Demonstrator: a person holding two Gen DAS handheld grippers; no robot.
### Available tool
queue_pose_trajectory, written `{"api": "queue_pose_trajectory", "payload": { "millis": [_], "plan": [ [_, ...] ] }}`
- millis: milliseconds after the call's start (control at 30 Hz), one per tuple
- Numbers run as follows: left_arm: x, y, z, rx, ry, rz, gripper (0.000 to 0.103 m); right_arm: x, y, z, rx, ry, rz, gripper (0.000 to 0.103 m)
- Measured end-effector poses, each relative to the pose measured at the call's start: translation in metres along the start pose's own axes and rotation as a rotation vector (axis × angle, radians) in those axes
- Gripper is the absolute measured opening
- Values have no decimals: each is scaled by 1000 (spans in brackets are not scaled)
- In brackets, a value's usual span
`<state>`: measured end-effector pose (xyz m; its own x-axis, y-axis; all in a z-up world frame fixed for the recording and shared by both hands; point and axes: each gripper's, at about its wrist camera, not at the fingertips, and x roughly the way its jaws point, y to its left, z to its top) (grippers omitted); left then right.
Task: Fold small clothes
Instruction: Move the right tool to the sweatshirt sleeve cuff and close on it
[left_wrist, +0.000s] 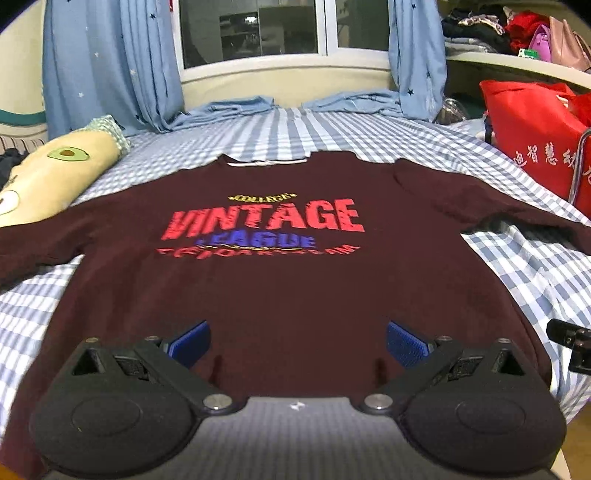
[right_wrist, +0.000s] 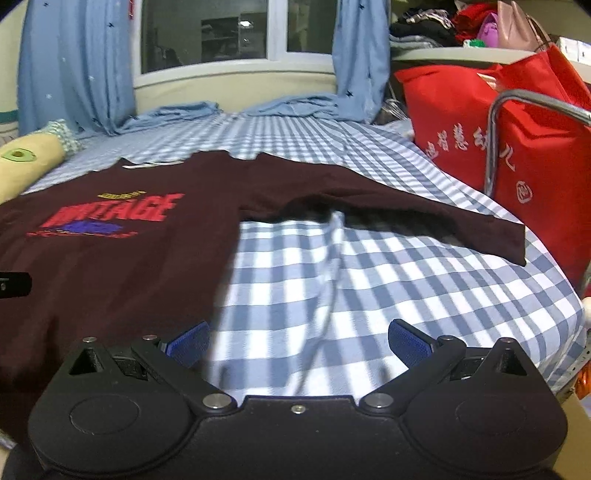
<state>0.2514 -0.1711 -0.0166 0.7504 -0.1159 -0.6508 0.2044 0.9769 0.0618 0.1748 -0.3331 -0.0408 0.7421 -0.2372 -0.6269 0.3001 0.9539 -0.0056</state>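
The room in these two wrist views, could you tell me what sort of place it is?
Most likely a home bedroom: the maroon T-shirt lies on a bed with a blue checked sheet, star-print blue curtains frame a window, and an avocado-print pillow lies alongside.

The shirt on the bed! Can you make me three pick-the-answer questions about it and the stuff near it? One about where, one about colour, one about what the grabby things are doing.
1. Where does the avocado pillow lie?
A. by the shirt's left sleeve
B. on the shirt's print
C. inside the red bag

2. What colour is the word VINTAGE?
A. green
B. red
C. white

3. How are the two tools?
A. both shut on the shirt
B. one open, one shut
C. both open, holding nothing

Answers:
1 A: the avocado pillow lies beside the left sleeve of the shirt.
2 B: the VINTAGE print is red on dark maroon.
3 C: the left tool and right tool have blue pads spread wide, with nothing between them.
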Motion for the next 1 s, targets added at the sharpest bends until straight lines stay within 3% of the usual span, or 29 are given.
{"api": "queue_pose_trajectory", "payload": {
  "millis": [467,567,700,867,1000],
  "plan": [
    [42,-2,2,-64,32,25,102,41,-25,17,20,21,-92,103],
    [45,-1,4,-82,35,26,102,45,-31,18,47,-22,-90,103],
    [48,1,6,-103,34,23,102,45,-51,18,142,-152,-63,103],
    [48,3,8,-119,31,18,102,56,-78,24,246,-189,-86,103],
    [50,5,7,-125,36,1,102,60,-101,32,330,-228,-55,103]
  ]
}}
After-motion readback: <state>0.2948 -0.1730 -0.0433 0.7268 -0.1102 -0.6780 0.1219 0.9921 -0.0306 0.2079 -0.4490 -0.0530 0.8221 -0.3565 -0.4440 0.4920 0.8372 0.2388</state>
